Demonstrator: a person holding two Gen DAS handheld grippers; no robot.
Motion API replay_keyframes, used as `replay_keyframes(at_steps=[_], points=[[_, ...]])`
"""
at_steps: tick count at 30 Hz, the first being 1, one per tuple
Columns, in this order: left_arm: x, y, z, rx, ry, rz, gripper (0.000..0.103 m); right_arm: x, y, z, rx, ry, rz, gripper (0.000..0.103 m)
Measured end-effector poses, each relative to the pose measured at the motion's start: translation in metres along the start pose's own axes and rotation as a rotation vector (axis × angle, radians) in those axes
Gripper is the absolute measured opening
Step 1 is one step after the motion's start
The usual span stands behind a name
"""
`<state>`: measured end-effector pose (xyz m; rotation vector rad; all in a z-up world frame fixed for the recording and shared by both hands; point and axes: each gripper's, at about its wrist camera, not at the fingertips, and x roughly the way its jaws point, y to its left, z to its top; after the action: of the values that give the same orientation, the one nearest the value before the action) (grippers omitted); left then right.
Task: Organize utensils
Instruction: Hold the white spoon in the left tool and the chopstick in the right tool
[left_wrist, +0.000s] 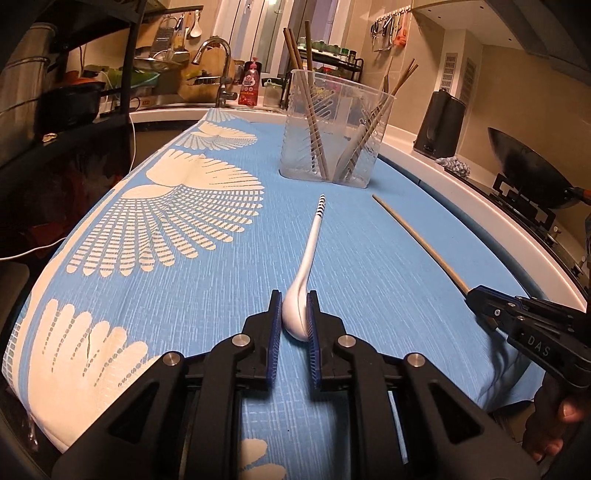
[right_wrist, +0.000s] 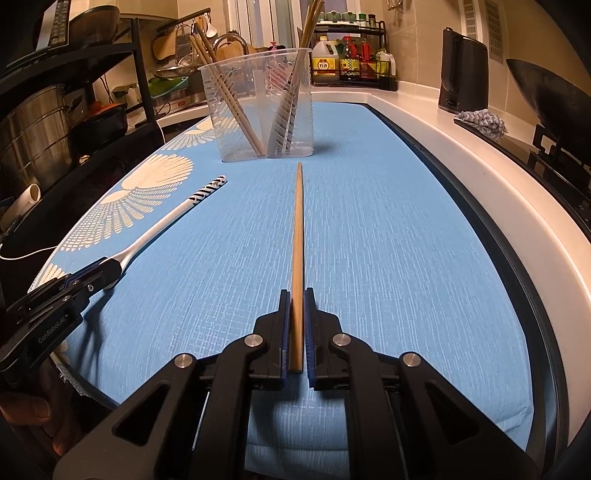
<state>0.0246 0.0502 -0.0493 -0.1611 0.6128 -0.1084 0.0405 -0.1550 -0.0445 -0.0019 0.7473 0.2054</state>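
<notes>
A white ceramic spoon (left_wrist: 311, 247) with a black-striped handle tip lies on the blue cloth (left_wrist: 369, 277), its handle pointing toward a clear plastic holder (left_wrist: 334, 110). My left gripper (left_wrist: 294, 296) is shut on the spoon's bowl, with both blue pads against it. The right wrist view shows that same grip on the spoon (right_wrist: 166, 221) from the side, with the left gripper (right_wrist: 109, 273) low on the cloth. My right gripper (right_wrist: 297, 293) is shut on the near end of a wooden chopstick (right_wrist: 297, 229) that points at the holder (right_wrist: 258, 107). The holder has several chopsticks and a white utensil in it.
A white counter edge (right_wrist: 498, 177) runs along the right, with a black kettle (right_wrist: 463, 70), a rag (right_wrist: 482, 120) and a wok on a stove (left_wrist: 532, 166). A sink faucet (left_wrist: 218, 66) and bottles stand behind the holder. A dark shelf with pots (right_wrist: 40, 129) is left.
</notes>
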Motion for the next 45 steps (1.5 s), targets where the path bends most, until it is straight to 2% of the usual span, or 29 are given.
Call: replay_keyframes(at_steps=[45], points=[[-0.010, 0.001, -0.010, -0.005, -0.034, 0.003, 0.015, -0.008, -0.007, -0.008, 0.006, -0.029, -0.013, 0.010]])
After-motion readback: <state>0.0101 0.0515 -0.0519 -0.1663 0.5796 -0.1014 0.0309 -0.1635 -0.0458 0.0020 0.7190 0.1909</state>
